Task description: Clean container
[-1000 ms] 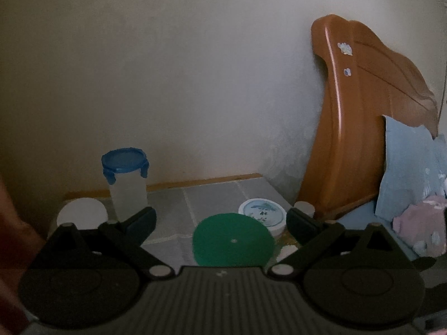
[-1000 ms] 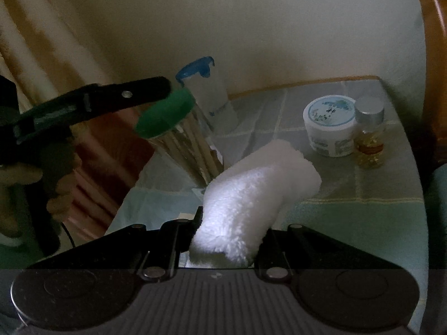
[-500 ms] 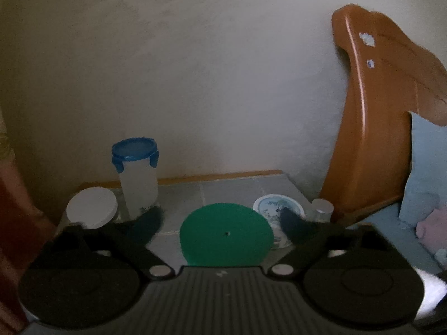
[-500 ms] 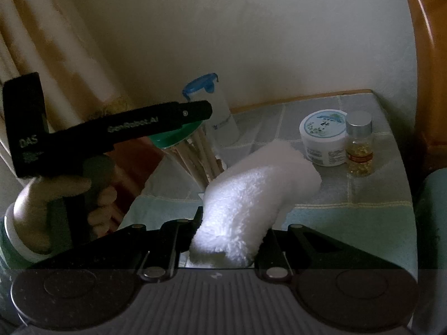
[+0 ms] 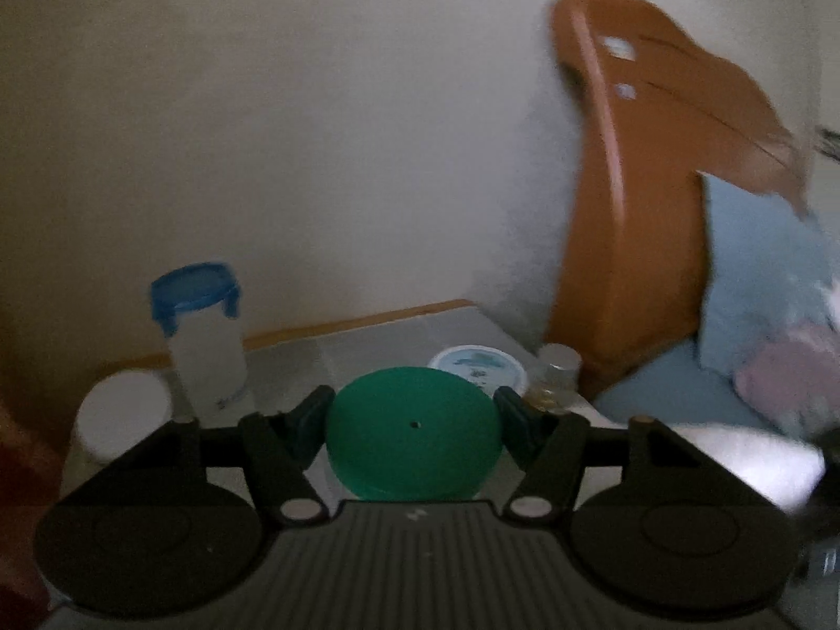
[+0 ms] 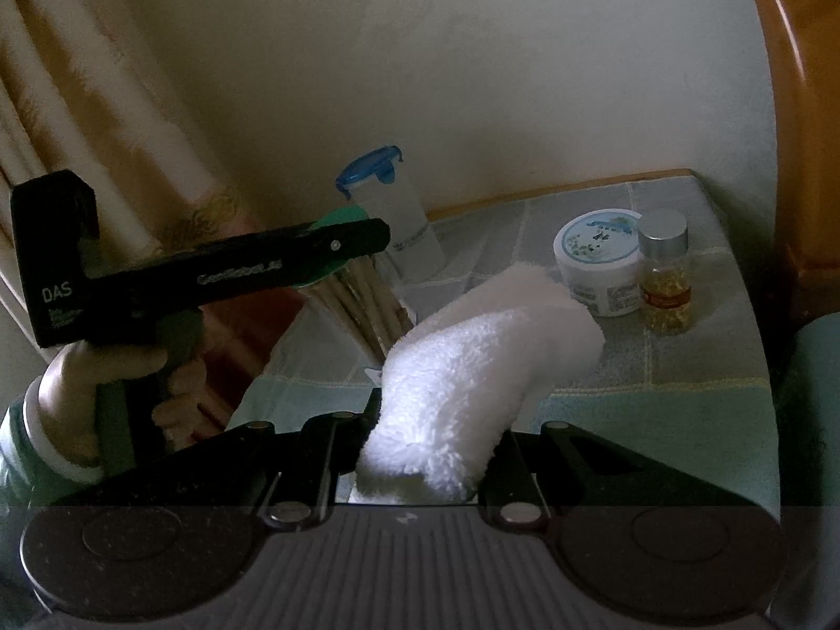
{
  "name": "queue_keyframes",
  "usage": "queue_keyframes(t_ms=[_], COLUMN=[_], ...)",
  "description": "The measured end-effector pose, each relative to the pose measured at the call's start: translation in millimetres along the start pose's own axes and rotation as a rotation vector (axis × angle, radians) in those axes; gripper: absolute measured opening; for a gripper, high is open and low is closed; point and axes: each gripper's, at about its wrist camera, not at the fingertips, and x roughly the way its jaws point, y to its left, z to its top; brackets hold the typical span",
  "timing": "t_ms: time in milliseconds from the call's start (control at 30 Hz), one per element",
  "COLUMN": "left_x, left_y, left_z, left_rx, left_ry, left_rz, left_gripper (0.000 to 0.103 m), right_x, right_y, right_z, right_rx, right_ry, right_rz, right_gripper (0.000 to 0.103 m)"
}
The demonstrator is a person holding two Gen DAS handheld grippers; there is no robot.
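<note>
A clear container with sticks inside stands on the small table under a green lid. My left gripper is level with that lid, its jaws closing with the lid between them. Both pads rest against the lid's sides. In the right wrist view the left gripper reaches in from the left, held by a gloved hand, and covers most of the green lid. My right gripper is shut on a rolled white towel, a short way right of the container.
Behind the container stands a blue-lidded clear jar. A white cream jar and a small silver-capped bottle sit at the back right on the checked tablecloth. A wooden headboard rises on the right, a curtain on the left.
The left gripper's jaws have come in from wide apart to the sides of the green lid, and it has levelled over the container. The right gripper and towel have stayed put.
</note>
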Motion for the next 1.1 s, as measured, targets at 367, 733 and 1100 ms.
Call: queue_keyframes(t_ms=[367, 733, 1100], left_x=[8.3, 16.4, 21.8], left_y=[32.1, 41.9, 49.2], left_z=[6.3, 14.7, 25.1], left_rx=[0.197, 0.292, 0.381], left_ry=[0.017, 0.044, 0.100], left_rz=[-0.319, -0.511, -0.684], left_gripper=[0.066, 0.065, 0.065], right_x=[3.9, 11.9, 16.2], right_y=[-2.7, -4.0, -2.8], right_z=[3.5, 6.6, 5.1], right_rx=[0.003, 0.003, 0.002], right_ry=[0.010, 0.027, 0.036], right_rz=[-0.005, -0.016, -0.008], right_gripper=[0.018, 0.018, 0.018])
